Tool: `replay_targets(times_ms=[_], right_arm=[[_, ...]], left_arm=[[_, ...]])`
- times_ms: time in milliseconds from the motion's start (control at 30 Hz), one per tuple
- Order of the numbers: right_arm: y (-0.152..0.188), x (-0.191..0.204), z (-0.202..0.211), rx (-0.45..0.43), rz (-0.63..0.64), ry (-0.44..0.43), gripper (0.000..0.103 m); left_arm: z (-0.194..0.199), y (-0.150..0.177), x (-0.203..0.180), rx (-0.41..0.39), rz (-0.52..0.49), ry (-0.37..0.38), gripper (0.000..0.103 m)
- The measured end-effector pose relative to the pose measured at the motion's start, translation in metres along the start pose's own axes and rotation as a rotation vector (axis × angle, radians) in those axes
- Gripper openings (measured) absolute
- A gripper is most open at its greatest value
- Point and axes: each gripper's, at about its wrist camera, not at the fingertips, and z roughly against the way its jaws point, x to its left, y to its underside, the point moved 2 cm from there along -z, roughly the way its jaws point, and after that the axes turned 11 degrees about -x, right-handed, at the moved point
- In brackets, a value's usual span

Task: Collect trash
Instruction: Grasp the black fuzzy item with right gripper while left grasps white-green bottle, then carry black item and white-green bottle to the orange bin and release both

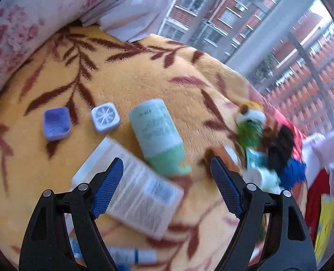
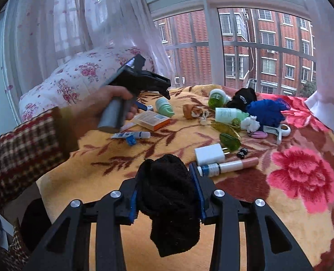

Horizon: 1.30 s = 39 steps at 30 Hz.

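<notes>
Over the bed: both tongs hang above a yellow leaf-print blanket (image 1: 126,76) strewn with small items.
Right tongs (image 2: 167,194): jaws closed on a black sock (image 2: 169,201), which bulges up between the blue pads and droops below them.
Left tongs (image 1: 167,169): jaws spread wide and holding nothing, tilted down over the blanket; in the right wrist view they show in the person's left hand (image 2: 112,103).
Between the left jaws: a white printed box (image 1: 135,192) lies flat, its near end under the left pad; a mint-green bottle (image 1: 157,133) lies on its side just beyond, touching the box.
Farther left: a square white cap (image 1: 105,117) and a blue-purple tray (image 1: 56,123), side by side, apart from the bottle.
Near the right tongs: a white charger plug (image 2: 209,154) and a pink tube (image 2: 230,165) lie just ahead on the blanket.
Middle of the bed: green sunglasses (image 2: 227,133), a blue mesh sponge (image 2: 266,110), a green bottle (image 2: 216,98), an orange-sided box (image 2: 152,120), a small white tube (image 2: 130,134).
Background: floral quilt (image 2: 76,79), sheer curtain (image 2: 112,18), window (image 2: 257,45) facing a red-brick building.
</notes>
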Motion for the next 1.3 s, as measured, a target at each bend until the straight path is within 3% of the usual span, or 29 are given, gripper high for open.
replay_targets(times_ms=[300, 333, 400, 533, 1033, 1200, 1300], right_arm=[[-0.002, 0.002, 0.009, -0.027, 0.014, 0.001, 0.039], [-0.002, 0.003, 0.009, -0.027, 0.017, -0.001, 0.039], [-0.002, 0.005, 0.008, -0.026, 0.021, -0.003, 0.039], [-0.002, 0.003, 0.008, -0.025, 0.017, 0.005, 0.04], [-0.007, 0.031, 0.029, -0.042, 0.0, 0.011, 0.04], [-0.01, 0.052, 0.049, -0.041, 0.028, 0.024, 0.04], [-0.007, 0.067, 0.064, -0.037, 0.045, 0.02, 0.04]], left_arm=[[-0.051, -0.009, 0.0, 0.016, 0.019, -0.105, 0.077], [-0.054, -0.009, -0.002, 0.011, 0.001, -0.106, 0.073], [-0.057, -0.006, -0.006, -0.004, -0.068, -0.109, 0.055], [-0.046, 0.003, -0.013, -0.032, -0.184, -0.057, 0.054], [0.091, 0.031, -0.022, -0.11, -0.302, 0.143, 0.052], [0.134, 0.056, -0.013, -0.11, -0.342, 0.206, 0.052], [0.169, 0.087, -0.002, -0.093, -0.389, 0.247, 0.052]])
